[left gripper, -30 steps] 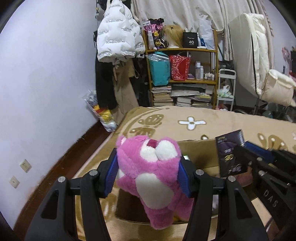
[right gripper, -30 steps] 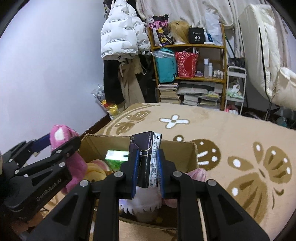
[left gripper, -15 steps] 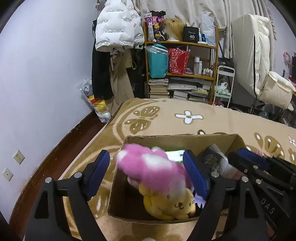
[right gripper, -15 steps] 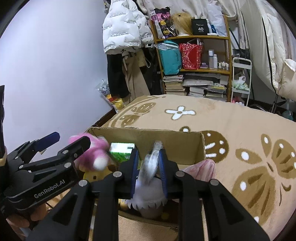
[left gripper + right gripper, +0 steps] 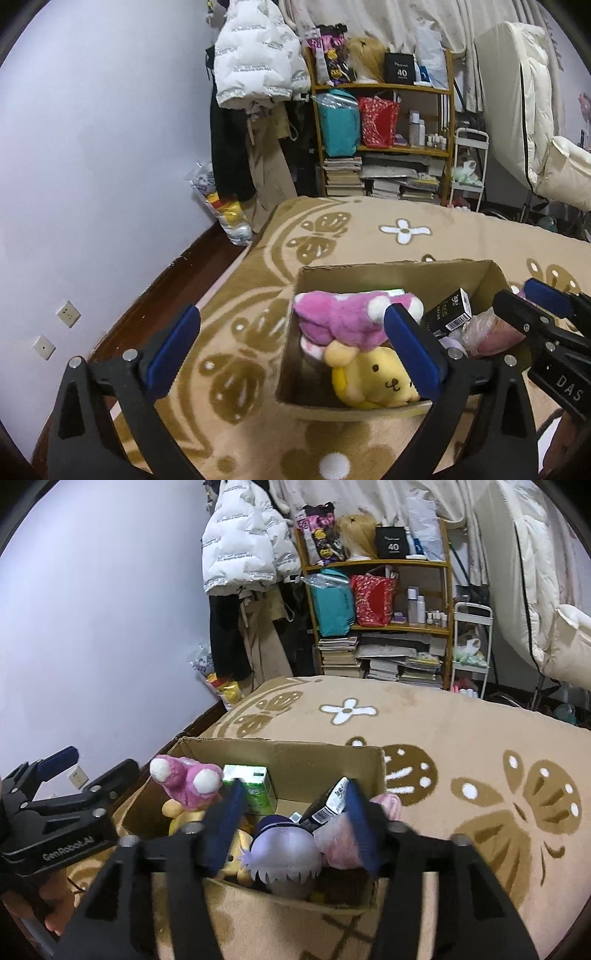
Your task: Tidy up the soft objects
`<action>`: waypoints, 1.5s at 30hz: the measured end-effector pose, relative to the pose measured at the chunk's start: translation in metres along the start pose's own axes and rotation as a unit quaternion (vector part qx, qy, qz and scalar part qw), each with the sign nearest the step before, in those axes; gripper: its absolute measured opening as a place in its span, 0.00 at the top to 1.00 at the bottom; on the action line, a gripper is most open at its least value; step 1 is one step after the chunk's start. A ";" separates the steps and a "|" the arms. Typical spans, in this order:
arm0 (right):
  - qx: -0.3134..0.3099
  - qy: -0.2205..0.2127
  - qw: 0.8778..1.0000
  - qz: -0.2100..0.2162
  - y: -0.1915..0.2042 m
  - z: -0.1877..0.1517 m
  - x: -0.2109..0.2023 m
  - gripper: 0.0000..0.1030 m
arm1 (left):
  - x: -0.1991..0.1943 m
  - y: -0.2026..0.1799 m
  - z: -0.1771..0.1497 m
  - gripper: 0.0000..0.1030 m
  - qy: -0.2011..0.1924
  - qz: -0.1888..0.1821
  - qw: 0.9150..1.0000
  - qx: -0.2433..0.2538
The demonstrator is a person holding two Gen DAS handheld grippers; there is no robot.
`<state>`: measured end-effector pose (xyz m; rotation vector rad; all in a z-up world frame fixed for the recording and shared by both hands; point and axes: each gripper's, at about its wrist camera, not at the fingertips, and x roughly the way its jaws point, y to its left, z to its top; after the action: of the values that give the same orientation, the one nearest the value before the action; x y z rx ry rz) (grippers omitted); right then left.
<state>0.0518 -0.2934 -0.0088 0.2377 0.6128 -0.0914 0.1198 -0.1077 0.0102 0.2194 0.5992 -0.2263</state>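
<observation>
Pink plush (image 5: 343,321) in cardboard box (image 5: 388,275), beyond spread, just-opened left tongs (image 5: 291,350)

pink plush (image 5: 343,321) | yellow plush (image 5: 373,380) | brown box (image 5: 369,275) | tan butterfly-print blanket (image 5: 258,295)

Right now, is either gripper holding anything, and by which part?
Nothing is held. The left gripper has just opened; the pink plush lies in the cardboard box. The right gripper has just opened too; the black packet rests loose.
</observation>
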 end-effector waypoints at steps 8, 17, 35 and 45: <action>-0.011 -0.011 1.000 -0.017 0.005 0.007 -0.036 0.05 | -0.044 0.019 0.001 0.00 -0.026 0.023 0.999 -0.006; -0.015 -0.038 0.999 -0.025 0.004 0.015 -0.091 0.00 | -0.095 0.033 -0.005 0.00 -0.047 0.029 0.998 -0.008; -0.025 -0.081 0.996 -0.035 0.003 -0.014 -0.162 0.00 | -0.176 0.042 -0.032 0.00 -0.111 0.048 0.993 -0.014; -0.016 -0.087 0.995 -0.038 -0.007 -0.032 -0.152 0.00 | -0.178 0.041 -0.052 0.00 -0.133 0.042 0.990 -0.010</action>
<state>-0.0910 -0.2903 0.0522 0.1728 0.4486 -0.1732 -0.0393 -0.0287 0.0764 0.1917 0.3274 -0.1650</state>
